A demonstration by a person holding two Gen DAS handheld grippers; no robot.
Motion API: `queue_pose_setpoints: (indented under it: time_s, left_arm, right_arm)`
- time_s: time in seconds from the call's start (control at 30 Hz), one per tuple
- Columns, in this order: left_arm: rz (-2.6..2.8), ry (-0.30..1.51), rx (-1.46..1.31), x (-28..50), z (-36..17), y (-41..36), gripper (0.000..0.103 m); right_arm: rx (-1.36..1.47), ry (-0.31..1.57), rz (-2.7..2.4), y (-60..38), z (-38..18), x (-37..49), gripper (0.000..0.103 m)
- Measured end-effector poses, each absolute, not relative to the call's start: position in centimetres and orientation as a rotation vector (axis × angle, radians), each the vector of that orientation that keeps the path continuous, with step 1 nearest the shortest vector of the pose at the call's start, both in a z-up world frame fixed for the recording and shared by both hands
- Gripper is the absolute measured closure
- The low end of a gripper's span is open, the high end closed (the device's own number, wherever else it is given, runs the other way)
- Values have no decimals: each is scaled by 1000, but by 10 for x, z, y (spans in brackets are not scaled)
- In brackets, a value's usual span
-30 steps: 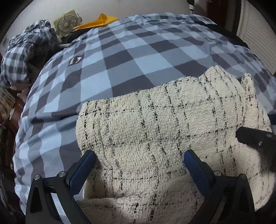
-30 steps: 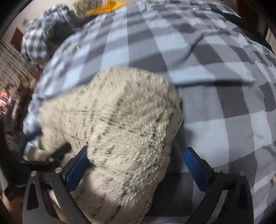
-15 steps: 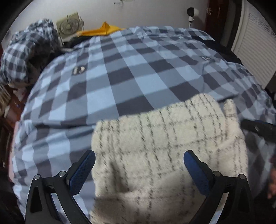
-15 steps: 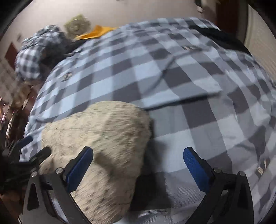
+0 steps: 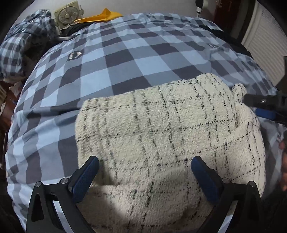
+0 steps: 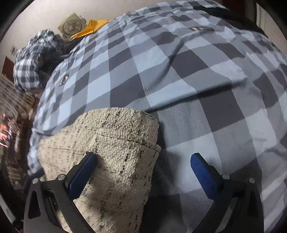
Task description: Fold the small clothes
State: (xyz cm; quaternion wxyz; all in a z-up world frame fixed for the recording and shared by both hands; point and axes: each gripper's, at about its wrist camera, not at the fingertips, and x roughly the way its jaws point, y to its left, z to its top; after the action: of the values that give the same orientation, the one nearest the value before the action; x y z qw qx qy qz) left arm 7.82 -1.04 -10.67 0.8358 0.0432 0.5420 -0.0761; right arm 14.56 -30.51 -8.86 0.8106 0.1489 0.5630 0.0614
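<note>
A cream fleece garment [image 5: 161, 134] crossed by thin black grid lines (nubbly, towel-like pile) lies folded on the blue-and-grey checked bedspread [image 5: 125, 53], near its close edge. The left gripper [image 5: 145, 167] hangs above the garment, fingers spread wide, gripping nothing. The right gripper [image 6: 144, 164], also spread wide, straddles the garment's right edge, one finger [image 6: 81, 173] on the fleece.

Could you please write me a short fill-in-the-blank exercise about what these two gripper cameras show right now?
1. The cream garment lies on a checked ____.
2. Both the left gripper and the right gripper have their jaws ____.
3. Near the fan, the flat item is coloured ____.

Missing words: bedcover; open; yellow
</note>
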Motion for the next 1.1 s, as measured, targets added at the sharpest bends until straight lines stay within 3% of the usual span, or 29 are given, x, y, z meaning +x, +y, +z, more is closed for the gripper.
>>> queue_pose_setpoints:
  time_s: [0.17, 0.37, 0.63, 0.87, 1.1]
  left_arm:
    - [-140, 1120, 124, 67, -96, -6, 0]
    - [-151, 1095, 153, 45, -76, 0, 0]
    - [-125, 1167, 138, 30, -83, 10, 0]
    - [-116, 1141, 166, 29, -79, 7, 0]
    - [-125, 1153, 154, 33, -82, 8, 0]
  right_arm:
    - [333, 1125, 199, -303, -58, 121, 1]
    - [288, 1185, 320, -282, -54, 83, 1]
    - [3, 1352, 307, -240, -89, 63, 1]
    - [-118, 1269, 309, -226, -80, 55, 1]
    - [-351, 1309, 306, -184, -114, 65, 1]
